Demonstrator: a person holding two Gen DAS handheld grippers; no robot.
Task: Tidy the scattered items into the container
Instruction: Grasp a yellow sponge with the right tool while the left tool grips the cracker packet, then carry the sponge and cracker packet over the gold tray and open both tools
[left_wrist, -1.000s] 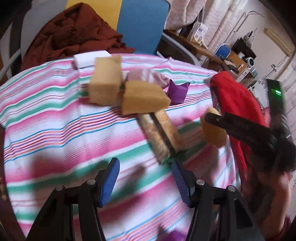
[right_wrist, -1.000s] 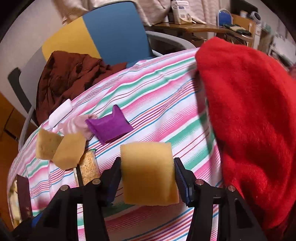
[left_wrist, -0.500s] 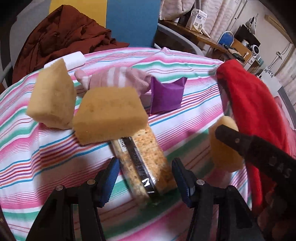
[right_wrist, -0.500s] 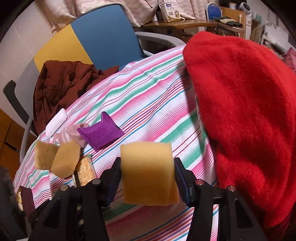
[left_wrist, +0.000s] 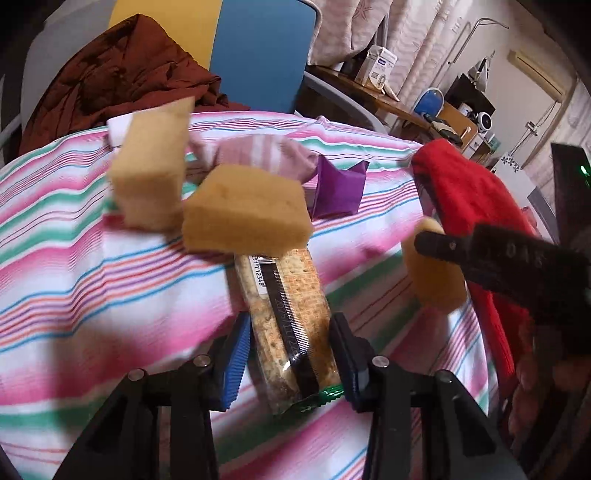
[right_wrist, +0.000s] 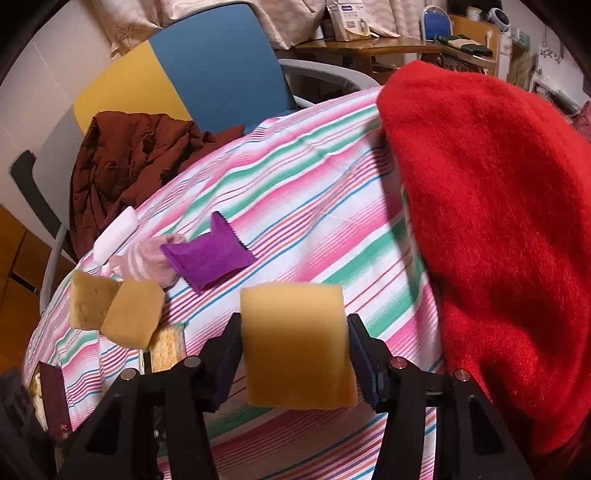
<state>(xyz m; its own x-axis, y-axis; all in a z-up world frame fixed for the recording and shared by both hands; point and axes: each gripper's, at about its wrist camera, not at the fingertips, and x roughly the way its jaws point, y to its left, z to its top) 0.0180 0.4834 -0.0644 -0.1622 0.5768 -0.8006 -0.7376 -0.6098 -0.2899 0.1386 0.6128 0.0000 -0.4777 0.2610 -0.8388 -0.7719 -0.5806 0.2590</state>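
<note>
Left gripper (left_wrist: 290, 354) jaws closing — right gripper (right_wrist: 295, 354) clamped, both angled downward

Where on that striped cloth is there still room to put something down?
Bare cloth lies between the purple packet and the red blanket. It is crowded at the sponges, sock and crackers.

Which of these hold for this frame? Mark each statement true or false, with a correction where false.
1. The right claw grips a yellow sponge. True.
2. The cracker packet lies between the left claw's pads. True; its jaws are closing.
3. The purple pouch is held by the left claw. False: it lies on the striped tablecloth.
4. A sponge covers the packet's far end. True.
5. The red fabric hangs over the chair. False: a brown garment does.
</note>
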